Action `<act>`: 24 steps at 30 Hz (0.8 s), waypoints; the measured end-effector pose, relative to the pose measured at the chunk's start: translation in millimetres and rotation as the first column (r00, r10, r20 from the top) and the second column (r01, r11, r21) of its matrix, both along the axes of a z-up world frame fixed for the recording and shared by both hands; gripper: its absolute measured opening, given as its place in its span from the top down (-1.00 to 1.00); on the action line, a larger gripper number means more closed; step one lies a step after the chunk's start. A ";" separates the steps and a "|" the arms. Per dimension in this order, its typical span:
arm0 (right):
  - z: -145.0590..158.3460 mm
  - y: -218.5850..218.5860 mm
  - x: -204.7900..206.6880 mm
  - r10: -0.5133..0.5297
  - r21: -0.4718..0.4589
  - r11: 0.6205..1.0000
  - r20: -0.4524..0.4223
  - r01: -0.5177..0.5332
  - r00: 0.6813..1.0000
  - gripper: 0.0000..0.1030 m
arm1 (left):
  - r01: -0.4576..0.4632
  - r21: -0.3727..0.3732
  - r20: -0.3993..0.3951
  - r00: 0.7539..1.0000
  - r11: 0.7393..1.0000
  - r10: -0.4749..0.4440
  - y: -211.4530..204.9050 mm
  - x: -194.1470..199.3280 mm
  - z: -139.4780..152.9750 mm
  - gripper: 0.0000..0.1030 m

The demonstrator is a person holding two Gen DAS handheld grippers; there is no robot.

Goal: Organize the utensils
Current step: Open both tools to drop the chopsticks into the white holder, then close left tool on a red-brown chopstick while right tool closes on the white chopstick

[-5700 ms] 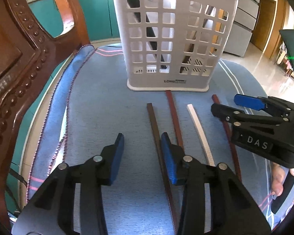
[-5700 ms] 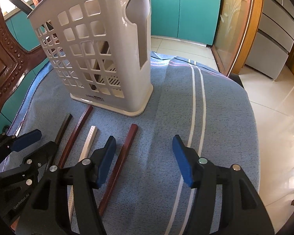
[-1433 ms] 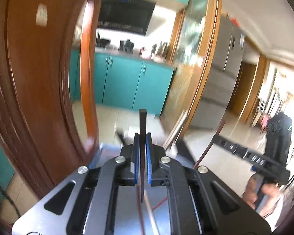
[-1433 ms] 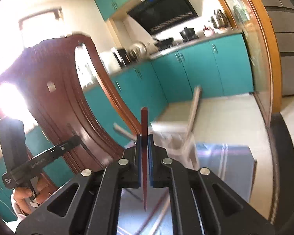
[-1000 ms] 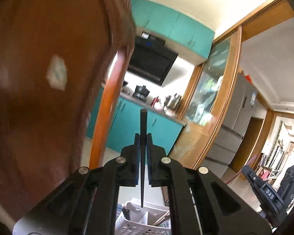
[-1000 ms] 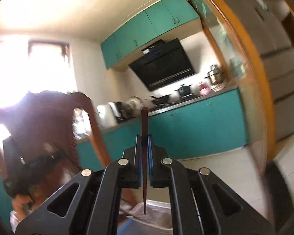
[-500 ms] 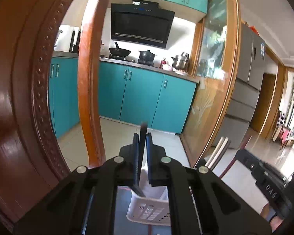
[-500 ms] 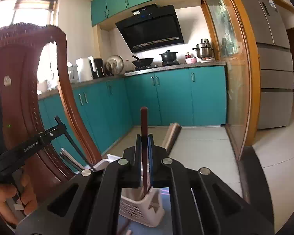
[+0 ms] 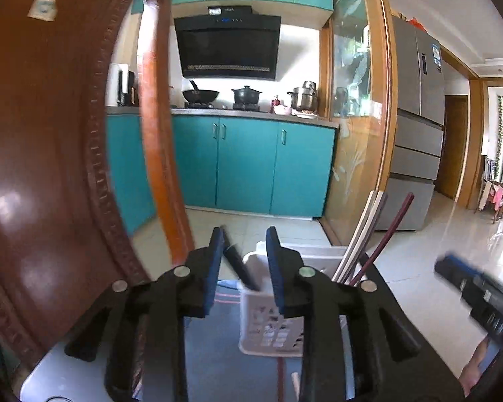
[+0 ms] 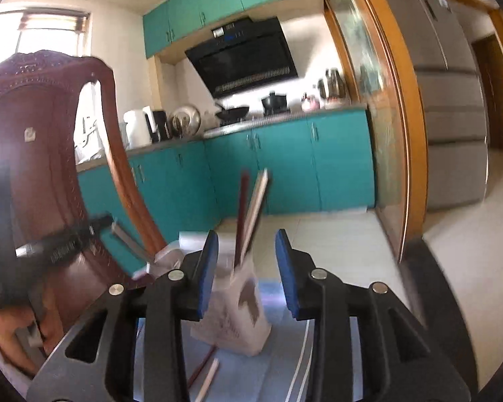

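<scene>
My left gripper (image 9: 244,239) is open and empty just above the white slotted basket (image 9: 271,331). A dark chopstick (image 9: 239,269) leans in the basket's left side. White chopsticks (image 9: 362,231) and a dark red one (image 9: 385,234) stand in its right side. My right gripper (image 10: 246,243) is open and empty above the same basket (image 10: 234,321), where a red chopstick (image 10: 242,214) and a white one (image 10: 256,207) stand. A red chopstick (image 10: 203,365) and a white one (image 10: 208,380) lie on the blue cloth in front of the basket.
A carved wooden chair back (image 9: 50,167) stands close on the left, also in the right wrist view (image 10: 33,154). The blue cloth (image 10: 278,372) covers the table. Teal kitchen cabinets (image 9: 251,164) and a grey fridge (image 9: 415,134) are behind. The other gripper (image 9: 479,298) is at the right.
Both grippers have opened and let go of their chopsticks, which now stand in the basket. Both views have dipped slightly toward the basket.
</scene>
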State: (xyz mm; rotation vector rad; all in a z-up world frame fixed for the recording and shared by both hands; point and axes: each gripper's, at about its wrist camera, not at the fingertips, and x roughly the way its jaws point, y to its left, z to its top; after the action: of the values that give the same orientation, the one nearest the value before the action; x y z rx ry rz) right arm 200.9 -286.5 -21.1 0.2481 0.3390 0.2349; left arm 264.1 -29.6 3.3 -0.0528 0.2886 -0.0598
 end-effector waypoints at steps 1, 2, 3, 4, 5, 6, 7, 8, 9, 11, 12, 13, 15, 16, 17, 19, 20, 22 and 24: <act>-7.3 0.8 -2.8 0.006 -0.001 1.000 -0.023 -0.006 1.000 0.32 | -0.015 0.006 -0.004 1.000 1.000 0.015 4.0 -5.7 -5.3 0.47; -17.3 3.7 -5.1 0.013 -0.009 1.000 -0.053 -0.013 0.999 0.32 | -0.025 0.010 -0.013 1.000 1.000 0.026 9.5 -12.0 -11.8 0.47; -29.7 10.4 -5.2 0.024 -0.028 0.999 -0.094 -0.026 0.995 0.31 | -0.046 0.016 -0.045 0.998 0.999 0.046 14.7 -15.1 -21.0 0.47; -36.9 18.0 -2.6 0.032 -0.050 0.998 -0.127 -0.039 0.991 0.32 | -0.057 0.021 -0.073 0.996 0.998 0.058 17.9 -15.1 -27.3 0.47; -47.1 28.9 2.8 0.049 -0.081 0.995 -0.179 -0.064 0.983 0.32 | -0.075 0.023 -0.115 0.990 0.997 0.077 22.7 -14.5 -36.7 0.47; -55.7 38.4 8.7 0.070 -0.105 0.990 -0.226 -0.096 0.972 0.32 | -0.088 0.019 -0.154 0.984 0.996 0.090 27.6 -13.3 -45.5 0.47; -69.6 52.0 17.7 0.108 -0.125 0.981 -0.301 -0.152 0.947 0.32 | -0.094 0.017 -0.193 0.977 0.995 0.096 31.1 -11.6 -52.8 0.47; -83.2 62.9 25.0 0.134 -0.128 0.973 -0.368 -0.193 0.920 0.32 | -0.103 0.020 -0.223 0.969 0.994 0.105 33.8 -9.6 -58.0 0.47; -95.8 71.4 30.4 0.154 -0.118 0.968 -0.421 -0.222 0.894 0.32 | -0.117 0.035 -0.257 0.959 0.993 0.122 35.7 -8.2 -65.5 0.44; -120.0 90.2 39.6 0.189 -0.079 0.961 -0.515 -0.266 0.836 0.32 | -0.143 0.081 -0.294 0.942 0.986 0.161 37.5 -6.7 -77.0 0.35; -127.6 99.3 41.3 0.191 -0.082 0.957 -0.540 -0.277 0.820 0.32 | -0.163 0.111 -0.313 0.930 0.980 0.190 38.5 -5.2 -84.2 0.35; -131.7 105.5 42.3 0.187 -0.093 0.955 -0.552 -0.283 0.812 0.32 | -0.170 0.120 -0.325 0.924 0.978 0.200 40.3 -5.5 -88.7 0.35; -136.2 117.5 44.4 0.184 -0.117 0.946 -0.572 -0.302 0.800 0.32 | -0.168 0.123 -0.350 0.915 0.978 0.201 42.8 -4.8 -94.5 0.35; -138.2 123.4 45.6 0.176 -0.130 0.943 -0.582 -0.305 0.794 0.32 | -0.165 0.123 -0.358 0.912 0.979 0.199 44.0 -4.4 -96.4 0.34; -138.3 126.5 46.1 0.167 -0.141 0.943 -0.582 -0.300 0.796 0.32 | -0.161 0.127 -0.363 0.911 0.979 0.197 44.5 -4.1 -97.8 0.30; -138.8 129.3 48.9 0.145 -0.148 0.948 -0.591 -0.283 0.793 0.59 | -0.144 0.131 -0.379 0.907 0.981 0.184 43.9 -3.2 -100.6 0.20; -139.0 128.5 50.0 0.132 -0.151 0.950 -0.598 -0.273 0.791 0.73 | -0.128 0.131 -0.391 0.905 0.983 0.170 42.7 -3.0 -103.6 0.19; -139.8 121.5 53.4 0.117 -0.132 0.960 -0.609 -0.246 0.784 0.80 | -0.100 0.133 -0.413 0.899 0.986 0.147 39.2 -1.8 -110.8 0.19; -137.9 111.7 55.0 0.082 -0.134 0.969 -0.615 -0.207 0.784 0.81 | -0.072 0.137 -0.436 0.891 0.988 0.125 32.9 0.2 -118.1 0.18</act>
State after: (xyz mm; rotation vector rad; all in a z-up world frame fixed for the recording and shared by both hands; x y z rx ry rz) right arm 255.9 -174.8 -159.0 0.0943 1.0252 0.2692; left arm 264.3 3.3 -114.8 0.0378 0.7480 0.0729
